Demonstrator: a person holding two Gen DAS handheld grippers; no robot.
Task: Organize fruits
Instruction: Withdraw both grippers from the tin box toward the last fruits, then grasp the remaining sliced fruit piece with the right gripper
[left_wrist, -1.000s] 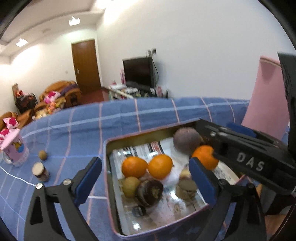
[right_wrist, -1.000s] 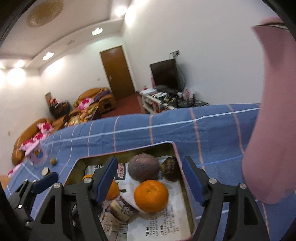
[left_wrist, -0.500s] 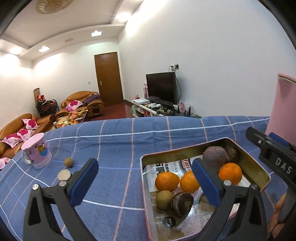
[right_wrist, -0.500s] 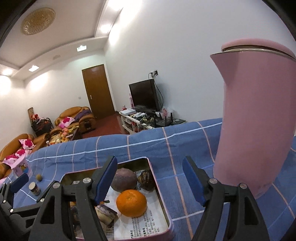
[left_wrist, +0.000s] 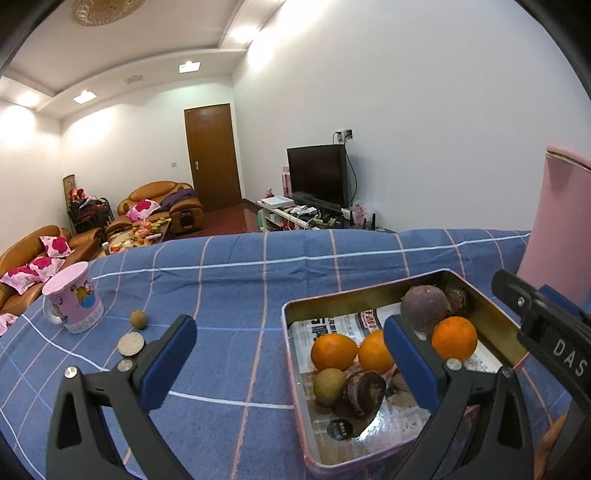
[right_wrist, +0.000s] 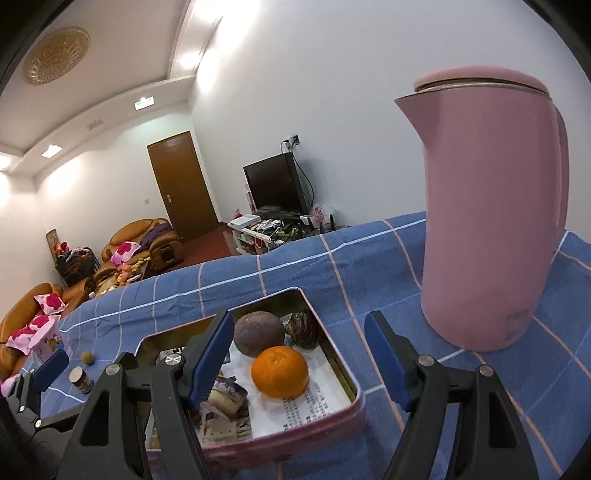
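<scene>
Blue tablecloth (right_wrist: 332, 273) — fruit tin (right_wrist: 343, 369) (oranges inside) under right gripper (right_wrist: 299, 354)

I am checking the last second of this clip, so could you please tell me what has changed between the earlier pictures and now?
Both grippers have drawn back from the tin: the left gripper and right gripper sat close over the fruit and now stand off, with more tablecloth and the pink kettle in view. Nothing was gripped or released; both stay open and empty. The fruit, including the orange, has not moved.
</scene>
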